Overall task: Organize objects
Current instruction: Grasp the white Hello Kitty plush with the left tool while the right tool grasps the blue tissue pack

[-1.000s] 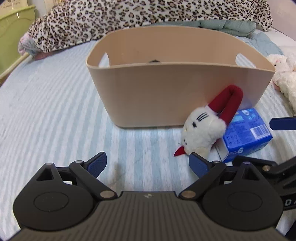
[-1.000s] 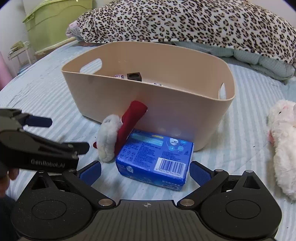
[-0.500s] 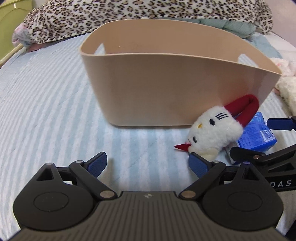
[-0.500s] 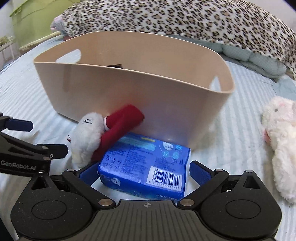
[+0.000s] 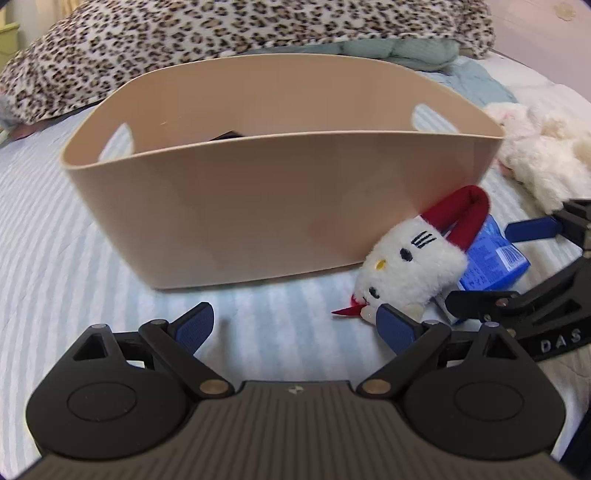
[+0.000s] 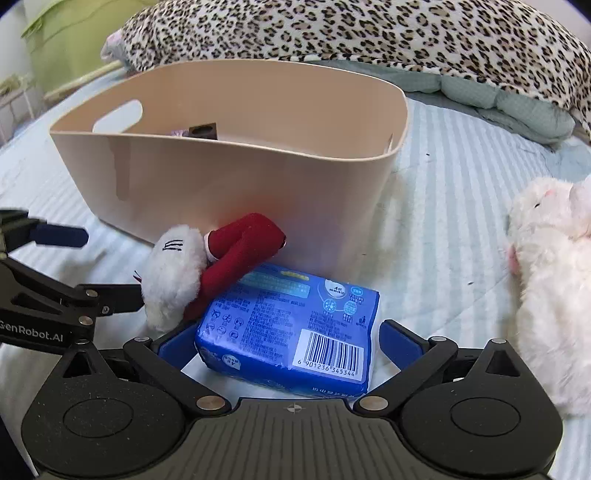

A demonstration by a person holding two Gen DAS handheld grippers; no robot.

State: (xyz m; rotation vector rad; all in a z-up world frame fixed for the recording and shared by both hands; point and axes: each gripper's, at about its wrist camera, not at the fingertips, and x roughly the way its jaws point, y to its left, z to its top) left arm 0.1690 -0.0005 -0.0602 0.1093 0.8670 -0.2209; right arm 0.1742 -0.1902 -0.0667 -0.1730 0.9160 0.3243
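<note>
A beige bin (image 5: 280, 206) (image 6: 236, 173) stands on the striped bed. A white cat plush with red legs (image 5: 410, 262) (image 6: 177, 273) leans against its front wall, lying partly on a blue tissue pack (image 6: 291, 325) (image 5: 495, 258). My right gripper (image 6: 284, 343) is open with its fingers on either side of the tissue pack, not squeezing it. My left gripper (image 5: 295, 325) is open and empty, just left of the cat plush, its right fingertip (image 5: 395, 325) close to the plush's head. A dark block (image 6: 202, 131) lies inside the bin.
A white fluffy plush (image 6: 554, 280) (image 5: 543, 158) lies on the bed to the right of the bin. A leopard-print blanket (image 6: 332, 29) is piled behind the bin. A green box (image 6: 62, 40) stands at the far left.
My right gripper has moved forward so the tissue pack now sits between its open fingers. My left gripper has come closer to the cat plush.
</note>
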